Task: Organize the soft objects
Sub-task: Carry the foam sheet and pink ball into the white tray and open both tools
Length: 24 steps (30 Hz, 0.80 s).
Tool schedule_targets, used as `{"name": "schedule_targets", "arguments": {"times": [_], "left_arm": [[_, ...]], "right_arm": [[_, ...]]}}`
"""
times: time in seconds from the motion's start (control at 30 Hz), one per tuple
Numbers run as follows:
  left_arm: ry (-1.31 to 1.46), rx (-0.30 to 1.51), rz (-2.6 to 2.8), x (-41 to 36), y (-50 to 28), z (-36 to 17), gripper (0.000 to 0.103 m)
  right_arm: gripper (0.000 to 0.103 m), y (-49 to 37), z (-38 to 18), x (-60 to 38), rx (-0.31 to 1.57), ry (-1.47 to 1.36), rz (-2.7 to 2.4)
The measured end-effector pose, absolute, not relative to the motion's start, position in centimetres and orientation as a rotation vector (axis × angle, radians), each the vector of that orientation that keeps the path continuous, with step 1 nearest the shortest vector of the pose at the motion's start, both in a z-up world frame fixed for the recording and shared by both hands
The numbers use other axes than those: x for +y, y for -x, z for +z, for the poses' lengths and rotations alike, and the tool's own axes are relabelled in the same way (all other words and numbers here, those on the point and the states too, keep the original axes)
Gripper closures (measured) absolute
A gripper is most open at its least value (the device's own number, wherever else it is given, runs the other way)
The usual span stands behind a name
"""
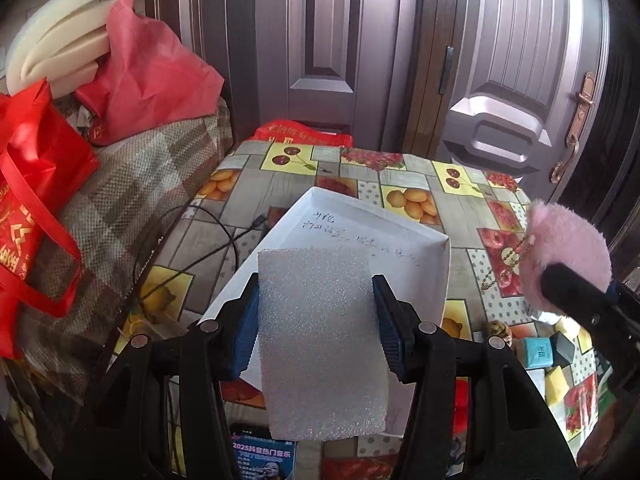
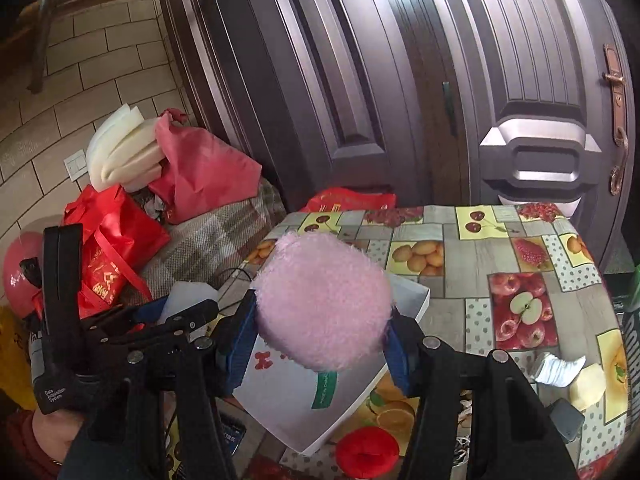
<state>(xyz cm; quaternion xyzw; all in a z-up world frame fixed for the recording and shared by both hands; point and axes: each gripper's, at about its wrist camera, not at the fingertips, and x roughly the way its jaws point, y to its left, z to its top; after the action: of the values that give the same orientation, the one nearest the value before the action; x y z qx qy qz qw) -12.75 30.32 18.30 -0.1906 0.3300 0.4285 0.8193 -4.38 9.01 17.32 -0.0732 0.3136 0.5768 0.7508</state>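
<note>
My left gripper is shut on a white foam block and holds it above the near part of an open white box with handwriting inside. My right gripper is shut on a fluffy pink pompom with a gold chain, held above the box's right side. The pompom also shows at the right of the left wrist view. The left gripper shows at the left of the right wrist view.
The table has a fruit-print cloth. A red soft item, a yellow sponge, a teal cube and a grey block lie near the front. Red bags and foam sheets sit left. A black cable crosses the table.
</note>
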Motion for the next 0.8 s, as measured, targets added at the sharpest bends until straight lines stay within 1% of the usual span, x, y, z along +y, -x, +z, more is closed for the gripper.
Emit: {"name": "schedule_targets", "arguments": {"times": [0.17, 0.23, 0.27, 0.3, 0.33, 0.37, 0.4, 0.43, 0.47, 0.63, 0.8], "left_arm": [[0.464, 0.791, 0.943, 33.7, 11.6, 13.9, 0.050], [0.475, 0.812, 0.960, 34.6, 11.2, 12.7, 0.047], [0.486, 0.816, 0.968, 35.1, 11.2, 12.1, 0.037], [0.498, 0.813, 0.975, 35.5, 11.1, 11.8, 0.029], [0.505, 0.805, 0.982, 35.8, 11.2, 11.4, 0.012], [0.507, 0.796, 0.989, 36.2, 11.3, 11.2, 0.001], [0.508, 0.790, 0.995, 36.3, 11.4, 11.1, 0.000], [0.514, 0.789, 1.003, 36.6, 11.4, 11.0, 0.000], [0.521, 0.785, 1.013, 36.7, 11.6, 10.9, 0.000], [0.523, 0.725, 1.053, 35.9, 13.0, 12.2, 0.000], [0.501, 0.630, 1.034, 32.7, 14.9, 15.5, 0.000]], "right_arm": [[0.044, 4.4, 12.0, 13.2, 0.812, 0.248, 1.249], [0.044, 4.2, 10.3, 14.4, 0.860, 0.263, 1.238], [0.044, 4.1, 9.5, 15.0, 0.879, 0.272, 1.233], [0.042, 4.0, 8.9, 15.4, 0.890, 0.279, 1.228], [0.042, 4.1, 8.5, 15.8, 0.895, 0.283, 1.226], [0.034, 4.1, 8.2, 16.0, 0.897, 0.283, 1.229], [0.016, 4.2, 8.0, 16.3, 0.894, 0.285, 1.228], [0.010, 4.2, 8.0, 16.2, 0.882, 0.281, 1.228], [0.000, 4.3, 8.2, 15.8, 0.861, 0.271, 1.228], [0.000, 4.2, 9.6, 14.0, 0.779, 0.215, 1.200], [0.000, 4.5, 13.6, 9.2, 0.659, 0.114, 1.188]]}}
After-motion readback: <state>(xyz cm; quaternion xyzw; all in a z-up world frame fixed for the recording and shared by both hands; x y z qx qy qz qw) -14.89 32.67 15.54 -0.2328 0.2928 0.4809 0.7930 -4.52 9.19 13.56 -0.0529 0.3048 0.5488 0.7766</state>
